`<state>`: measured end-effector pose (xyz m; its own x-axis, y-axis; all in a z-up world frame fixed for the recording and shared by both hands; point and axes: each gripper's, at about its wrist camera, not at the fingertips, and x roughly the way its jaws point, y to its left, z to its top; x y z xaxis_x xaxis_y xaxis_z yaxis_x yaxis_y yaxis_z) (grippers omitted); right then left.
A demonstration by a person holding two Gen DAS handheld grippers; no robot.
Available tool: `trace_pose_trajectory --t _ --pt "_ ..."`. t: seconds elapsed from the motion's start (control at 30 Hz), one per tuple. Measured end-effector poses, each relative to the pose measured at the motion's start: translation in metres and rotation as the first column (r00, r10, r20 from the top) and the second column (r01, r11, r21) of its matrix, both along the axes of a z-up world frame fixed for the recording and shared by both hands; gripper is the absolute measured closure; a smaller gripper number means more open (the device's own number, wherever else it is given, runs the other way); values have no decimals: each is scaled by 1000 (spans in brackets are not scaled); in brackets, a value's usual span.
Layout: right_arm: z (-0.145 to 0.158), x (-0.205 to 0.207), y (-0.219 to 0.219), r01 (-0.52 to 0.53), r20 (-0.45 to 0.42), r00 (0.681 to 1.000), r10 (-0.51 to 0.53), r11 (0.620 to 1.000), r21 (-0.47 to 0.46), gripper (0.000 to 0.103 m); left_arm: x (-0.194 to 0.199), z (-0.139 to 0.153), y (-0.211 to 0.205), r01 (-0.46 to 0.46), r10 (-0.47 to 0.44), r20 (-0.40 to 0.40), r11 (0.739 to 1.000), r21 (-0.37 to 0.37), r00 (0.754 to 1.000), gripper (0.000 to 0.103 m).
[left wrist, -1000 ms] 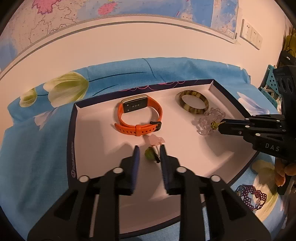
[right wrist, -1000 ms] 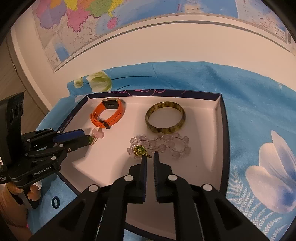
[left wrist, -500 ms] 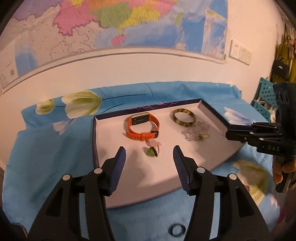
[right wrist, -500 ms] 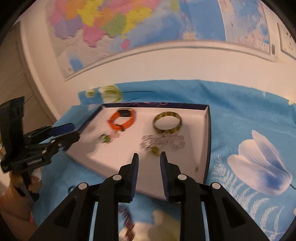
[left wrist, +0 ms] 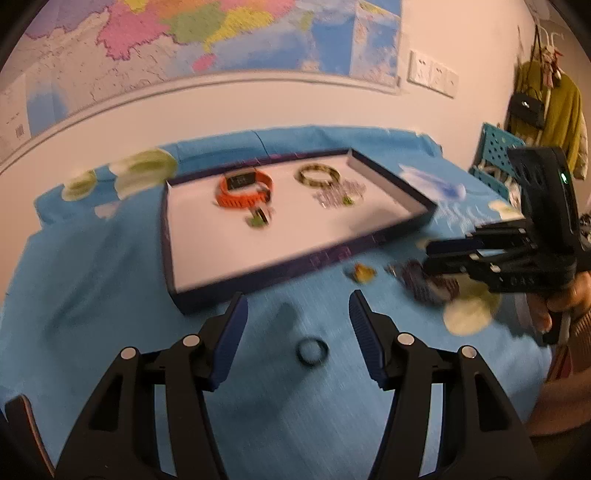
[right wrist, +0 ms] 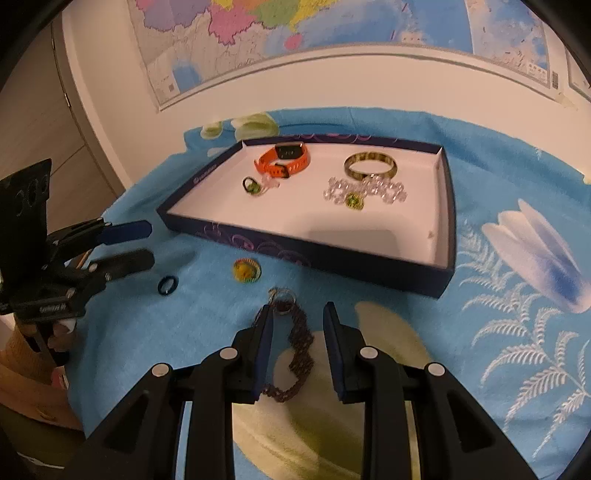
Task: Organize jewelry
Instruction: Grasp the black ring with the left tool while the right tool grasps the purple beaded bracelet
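A dark blue tray [right wrist: 314,254] [left wrist: 295,266] on the blue cloth holds an orange watch [right wrist: 284,158], a striped bangle [right wrist: 370,168], a clear bead bracelet [right wrist: 365,190] with a green charm, and a green ring [right wrist: 252,185]. On the cloth in front of the tray lie a dark ring [left wrist: 312,351] [right wrist: 168,285], a yellow round piece [right wrist: 246,270] and a dark purple beaded bracelet [right wrist: 291,343]. My left gripper [left wrist: 297,321] is open above the dark ring. My right gripper [right wrist: 297,325] is open, its fingers either side of the beaded bracelet.
The blue flowered cloth [right wrist: 517,295] covers the table up to a white wall with a map [right wrist: 332,22]. A blue crate [left wrist: 495,155] and hanging clothes stand at the far right in the left wrist view.
Both grippers have pulled back out of the tray to the cloth in front of it and opened wide. The green ring and the charm stay in the tray.
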<state>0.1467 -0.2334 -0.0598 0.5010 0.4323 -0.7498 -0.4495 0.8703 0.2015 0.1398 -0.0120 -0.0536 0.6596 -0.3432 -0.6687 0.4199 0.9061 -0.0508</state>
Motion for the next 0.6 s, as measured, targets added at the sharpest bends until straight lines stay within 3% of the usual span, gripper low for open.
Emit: trace_pose_trajectory --t 0.23,0.4,0.6 --pt "-6 2 7 -4 -5 1000 3 1000 -20 76 -3 -16 -5 13 -11 -61 1000 26 998 49" --pt "-8 3 9 2 -8 1000 -3 999 -36 77 1 -24 -9 22 -18 -110 999 34 994 61" --pt "-9 2 11 7 -3 1000 -7 998 -64 90 3 -30 -12 16 -10 -141 999 43 990 70"
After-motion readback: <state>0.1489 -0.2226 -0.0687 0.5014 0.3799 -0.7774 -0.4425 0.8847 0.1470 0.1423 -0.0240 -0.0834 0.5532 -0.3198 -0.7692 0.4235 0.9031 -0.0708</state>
